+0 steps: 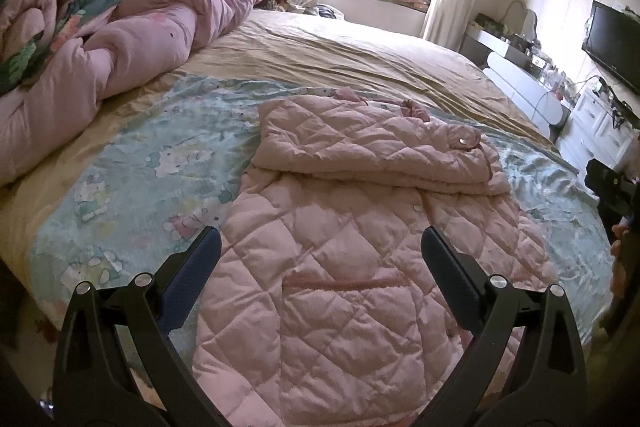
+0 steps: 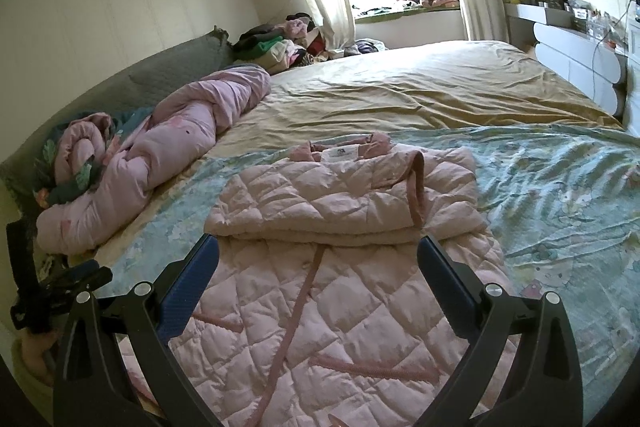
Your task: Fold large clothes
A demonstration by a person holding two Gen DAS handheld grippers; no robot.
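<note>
A pink quilted jacket lies flat on the bed, front up, with its sleeves folded across the chest into a thick band. It also shows in the right wrist view, sleeve band under the collar. My left gripper is open and empty, hovering over the jacket's lower half. My right gripper is open and empty, over the jacket just below the folded sleeves. The left gripper shows at the right wrist view's left edge.
The bed has a light blue cartoon sheet over a tan cover. A rolled pink duvet lies along the left. Clothes are piled by the window. A white dresser and a TV stand right.
</note>
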